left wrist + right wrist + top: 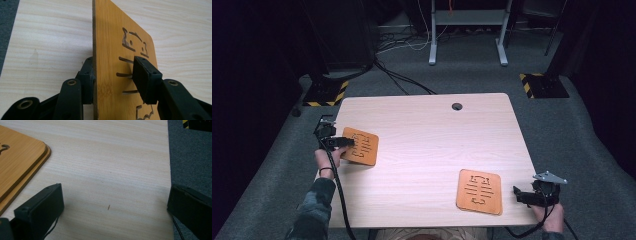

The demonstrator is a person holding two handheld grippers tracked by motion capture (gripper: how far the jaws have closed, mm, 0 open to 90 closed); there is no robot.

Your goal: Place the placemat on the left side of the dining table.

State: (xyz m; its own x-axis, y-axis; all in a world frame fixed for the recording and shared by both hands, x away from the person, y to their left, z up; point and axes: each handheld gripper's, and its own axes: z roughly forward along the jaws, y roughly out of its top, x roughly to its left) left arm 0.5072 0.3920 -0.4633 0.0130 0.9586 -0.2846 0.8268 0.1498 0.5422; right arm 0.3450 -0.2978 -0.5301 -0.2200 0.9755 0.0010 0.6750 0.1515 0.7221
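Observation:
Two orange-brown wooden boards with cut-out slots are on the pale table (427, 135). My left gripper (351, 142) is shut on the left edge of the left board (362, 147). In the left gripper view this board (110, 47) stands edge-on between the pads (143, 76), and my left gripper (115, 80) clamps it at its slots. The other board (480, 191) lies flat near the front right. My right gripper (519, 195) is just right of it, open and apart from it. In the right gripper view my right gripper (112, 207) is wide open over bare table, and the board (20, 157) shows two stacked layers.
A round cable hole (457, 106) sits near the table's far edge. The right table edge (170, 170) drops to grey carpet beside my right gripper. Yellow-black striped bases (328, 93) (542, 85), cables and a desk frame (467, 30) stand beyond the table.

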